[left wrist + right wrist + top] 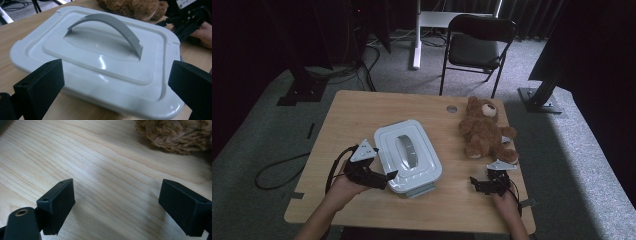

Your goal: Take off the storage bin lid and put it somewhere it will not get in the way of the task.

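Note:
A white lidded plastic box (408,156) with a grey arched handle (407,150) lies in the middle of the wooden table (362,112). My left gripper (384,178) is open at the box's near left corner; in the left gripper view the box (100,57) lies just beyond and between the wide-spread jaws, handle (110,25) up. A brown teddy bear (484,129) lies at the right. My right gripper (479,184) stands open in front of the bear's feet, above bare wood; the right gripper view catches the bear's fur (175,135) at top right.
A black folding chair (477,45) stands on the carpet beyond the table. A black stand base (539,97) sits at the right and another (302,92) at the left. A small round grommet (452,108) is set near the table's far edge.

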Demonstrator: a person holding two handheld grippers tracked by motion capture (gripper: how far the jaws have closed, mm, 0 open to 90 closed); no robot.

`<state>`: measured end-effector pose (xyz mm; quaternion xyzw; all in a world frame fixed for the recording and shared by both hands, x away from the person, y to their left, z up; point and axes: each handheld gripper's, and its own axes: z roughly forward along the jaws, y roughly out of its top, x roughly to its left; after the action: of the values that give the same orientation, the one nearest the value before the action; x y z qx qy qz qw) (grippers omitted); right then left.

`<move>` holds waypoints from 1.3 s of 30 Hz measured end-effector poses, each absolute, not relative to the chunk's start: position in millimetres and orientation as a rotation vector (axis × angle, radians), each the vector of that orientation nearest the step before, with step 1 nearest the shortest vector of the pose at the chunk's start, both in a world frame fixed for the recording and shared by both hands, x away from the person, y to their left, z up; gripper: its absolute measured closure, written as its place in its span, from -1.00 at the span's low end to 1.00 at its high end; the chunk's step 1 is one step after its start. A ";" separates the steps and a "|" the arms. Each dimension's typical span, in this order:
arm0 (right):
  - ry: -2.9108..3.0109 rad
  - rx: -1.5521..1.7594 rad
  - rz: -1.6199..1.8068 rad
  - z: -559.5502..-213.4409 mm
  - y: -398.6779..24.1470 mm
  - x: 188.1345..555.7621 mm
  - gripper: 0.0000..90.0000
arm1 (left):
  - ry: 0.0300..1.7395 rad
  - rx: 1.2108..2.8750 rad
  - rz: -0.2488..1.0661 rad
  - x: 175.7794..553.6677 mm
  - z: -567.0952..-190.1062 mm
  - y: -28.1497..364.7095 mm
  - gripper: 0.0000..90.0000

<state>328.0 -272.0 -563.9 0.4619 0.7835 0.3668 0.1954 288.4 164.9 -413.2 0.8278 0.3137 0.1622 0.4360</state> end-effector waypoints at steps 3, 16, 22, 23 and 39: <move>2.197 1.270 0.985 -564.5 -268.6 327.3 -0.72 | 0.768 2.059 0.379 295.4 -412.7 155.0 -0.98; 2.197 1.273 0.985 -564.5 -268.5 326.8 -0.73 | 0.765 2.104 0.316 320.5 -423.2 122.0 -0.97; 2.198 1.274 0.986 -564.4 -268.5 326.7 -0.73 | 0.800 2.091 0.297 329.4 -428.0 113.0 -0.89; 2.197 1.274 0.986 -564.4 -268.5 326.7 -0.73 | 0.798 2.094 0.296 330.4 -428.1 112.3 -0.89; 2.197 1.275 0.986 -564.4 -268.4 326.7 -0.72 | 0.773 2.125 0.312 328.9 -432.4 98.0 -0.60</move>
<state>326.7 -268.4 -564.4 0.4577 0.7889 0.3539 0.2069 328.9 98.0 -432.4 0.8463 0.3080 0.1241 0.4165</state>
